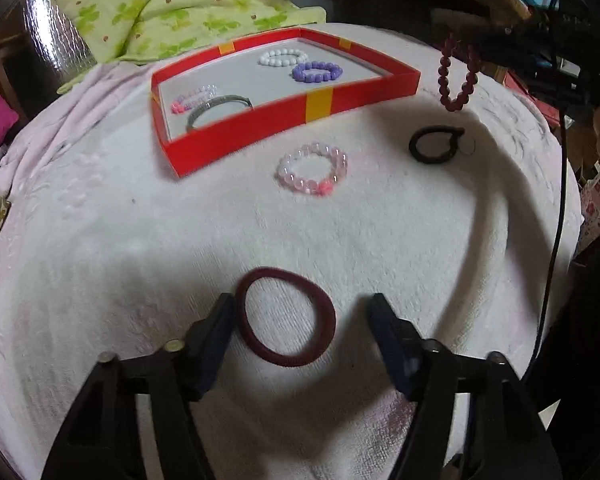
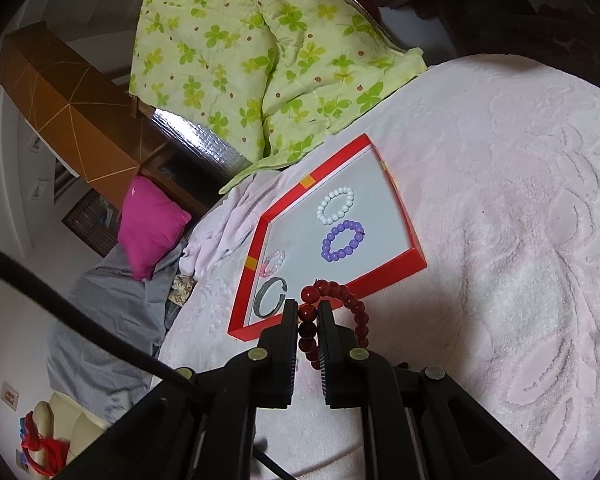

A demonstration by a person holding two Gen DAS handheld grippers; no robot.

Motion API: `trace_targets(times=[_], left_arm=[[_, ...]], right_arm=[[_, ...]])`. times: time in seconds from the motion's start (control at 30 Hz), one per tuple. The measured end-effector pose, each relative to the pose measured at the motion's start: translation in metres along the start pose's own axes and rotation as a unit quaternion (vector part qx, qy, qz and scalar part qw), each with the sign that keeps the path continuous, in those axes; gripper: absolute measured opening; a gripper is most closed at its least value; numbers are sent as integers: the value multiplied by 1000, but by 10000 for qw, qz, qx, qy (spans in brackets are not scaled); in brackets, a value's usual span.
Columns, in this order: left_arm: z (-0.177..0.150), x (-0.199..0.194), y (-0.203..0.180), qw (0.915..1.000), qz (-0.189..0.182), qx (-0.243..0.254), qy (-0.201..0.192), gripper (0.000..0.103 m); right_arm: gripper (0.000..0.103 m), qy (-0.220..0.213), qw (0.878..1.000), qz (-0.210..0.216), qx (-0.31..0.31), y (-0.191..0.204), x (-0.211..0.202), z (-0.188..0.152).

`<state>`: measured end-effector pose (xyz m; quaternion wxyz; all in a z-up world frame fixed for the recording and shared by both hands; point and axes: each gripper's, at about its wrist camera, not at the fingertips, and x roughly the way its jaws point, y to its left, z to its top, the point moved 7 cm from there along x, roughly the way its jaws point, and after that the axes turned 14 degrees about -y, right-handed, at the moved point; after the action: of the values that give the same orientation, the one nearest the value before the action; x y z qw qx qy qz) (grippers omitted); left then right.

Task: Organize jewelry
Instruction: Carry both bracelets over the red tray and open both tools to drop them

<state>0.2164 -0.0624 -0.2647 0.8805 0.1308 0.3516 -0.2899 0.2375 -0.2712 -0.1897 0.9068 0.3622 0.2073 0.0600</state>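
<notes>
Left wrist view: the left gripper (image 1: 302,312) is shown with its fingers (image 1: 216,336) spread wide above a white towel-covered bed (image 1: 140,248); a maroon hair tie (image 1: 286,316) lies flat between them, untouched. Farther off, a pink bead bracelet (image 1: 312,172) and a black hair tie (image 1: 434,145) rest on the towel, near a red tray (image 1: 284,120). A dark red bead bracelet (image 1: 458,76) is seen hanging from the right gripper at upper right. Right wrist view: the right gripper (image 2: 308,308) is shown with its fingers (image 2: 288,344) pinching the dark red bead bracelet (image 2: 350,304), held at the near edge of the red tray (image 2: 388,276). Inside the tray lie a white bead bracelet (image 2: 335,205), a purple bead bracelet (image 2: 343,241), a small pink bracelet (image 2: 273,263) and a silver bangle (image 2: 271,297).
</notes>
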Motion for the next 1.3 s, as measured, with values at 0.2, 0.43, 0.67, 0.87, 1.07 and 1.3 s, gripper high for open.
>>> trace_targets(times=[0.2,0.43,0.67,0.87,1.07,1.3], left_arm=[[9,-8,11,9991,-8,-341,-244,9],[44,-30,19,9929,134,-469,-1085,9],[92,-30,30,9833,123,-578,-1723,9],[130,-7,39,9814,156,-615,-1813,9],[148,27,40,9815,134,-758,-1751,9],[155,48,23,9847,96,-538,-1654,9]], right_arm=[[10,-74,9999,15,98,-1,2,5],[10,-260,9995,172,104,11,6,16],[11,-464,9986,244,-52,20,21,39],[11,-331,9993,187,-20,16,57,53],[11,-18,9996,138,243,4,76,43],[11,35,9999,8,107,-4,75,40]])
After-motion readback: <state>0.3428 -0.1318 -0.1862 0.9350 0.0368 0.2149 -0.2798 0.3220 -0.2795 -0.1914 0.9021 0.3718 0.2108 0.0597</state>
